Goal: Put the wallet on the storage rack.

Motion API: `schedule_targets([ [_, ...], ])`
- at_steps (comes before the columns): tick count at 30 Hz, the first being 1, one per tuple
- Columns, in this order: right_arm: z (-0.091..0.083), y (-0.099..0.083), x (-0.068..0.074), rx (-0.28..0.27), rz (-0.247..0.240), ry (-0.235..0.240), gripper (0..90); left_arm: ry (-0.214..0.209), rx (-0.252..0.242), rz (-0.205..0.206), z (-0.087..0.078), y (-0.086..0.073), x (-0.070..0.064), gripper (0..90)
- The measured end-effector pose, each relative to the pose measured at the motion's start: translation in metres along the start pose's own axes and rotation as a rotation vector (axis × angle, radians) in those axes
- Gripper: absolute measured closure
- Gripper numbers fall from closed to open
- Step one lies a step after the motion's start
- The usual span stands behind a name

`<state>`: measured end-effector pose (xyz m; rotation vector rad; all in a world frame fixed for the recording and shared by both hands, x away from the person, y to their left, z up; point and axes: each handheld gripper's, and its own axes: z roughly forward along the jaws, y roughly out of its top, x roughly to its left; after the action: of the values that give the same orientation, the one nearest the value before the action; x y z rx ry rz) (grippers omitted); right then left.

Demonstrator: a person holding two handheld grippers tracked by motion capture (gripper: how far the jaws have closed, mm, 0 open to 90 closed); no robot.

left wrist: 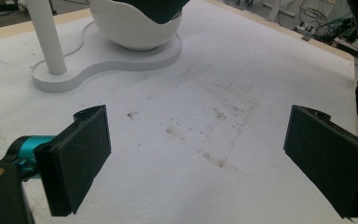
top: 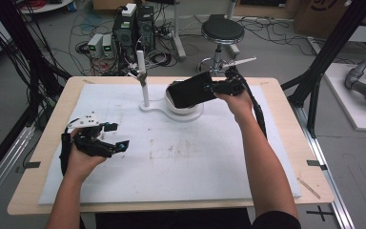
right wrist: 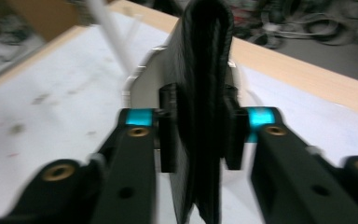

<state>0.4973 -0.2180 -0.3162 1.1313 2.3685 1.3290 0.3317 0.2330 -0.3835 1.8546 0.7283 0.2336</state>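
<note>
Forearms come in from the near edge of the table (top: 286,157) in the high view, each hand carrying a gripper. On the white mat (top: 181,162) near its left edge rests the left gripper (top: 116,138); its own view shows the jaws spread wide with bare, stained mat between them. Toward the far edge, the right gripper (top: 209,88) holds a flat black pouch (top: 188,89) over the white bowl (top: 183,109). From above the pouch looks tilted, its lower end in or just over the bowl. The right gripper view, blurred, shows what the high view hides: both pads (right wrist: 168,130) pressed against the pouch's two faces, seen edge-on. The left gripper view adds the bowl's white base plate (left wrist: 98,60), with a white post (left wrist: 46,37) rising from its smaller lobe.
</note>
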Motion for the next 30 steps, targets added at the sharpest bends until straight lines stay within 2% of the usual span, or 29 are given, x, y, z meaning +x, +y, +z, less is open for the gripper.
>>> schedule_targets([
  [1, -0.001, 0.000, -0.002, -0.003, 0.008, -0.021, 57.6, 0.000, -0.001, 0.000, 0.000, 0.000, 0.000, 7.2],
  [5, -0.008, -0.001, -0.008, -0.025, 0.026, -0.084, 47.4, -0.002, 0.002, 0.002, 0.000, 0.000, 0.000, 7.2],
  [9, -0.012, -0.003, -0.013, -0.012, 0.037, -0.155, 45.1, 0.002, 0.002, 0.003, 0.000, 0.000, -0.001, 7.3],
  [11, -0.011, -0.005, -0.015, -0.008, 0.043, -0.165, 45.0, 0.002, 0.003, 0.005, 0.000, 0.000, -0.001, 7.2],
  [14, -0.008, -0.004, -0.012, 0.001, 0.027, -0.199, 45.0, 0.006, 0.003, 0.006, 0.000, 0.000, 0.000, 7.2],
  [17, -0.009, -0.003, -0.010, 0.003, 0.023, -0.201, 43.0, 0.010, 0.002, 0.008, -0.001, 0.000, 0.000, 7.3],
  [22, -0.019, -0.001, -0.002, -0.006, -0.026, -0.183, 36.9, 0.011, 0.002, 0.010, -0.001, 0.000, 0.000, 7.2],
  [25, -0.028, -0.001, 0.006, -0.031, -0.069, -0.181, 35.8, 0.018, 0.007, 0.014, 0.000, 0.001, -0.001, 7.2],
  [30, -0.048, -0.007, 0.017, -0.056, -0.108, -0.183, 30.2, 0.030, 0.012, 0.035, -0.002, 0.003, -0.004, 7.3],
])
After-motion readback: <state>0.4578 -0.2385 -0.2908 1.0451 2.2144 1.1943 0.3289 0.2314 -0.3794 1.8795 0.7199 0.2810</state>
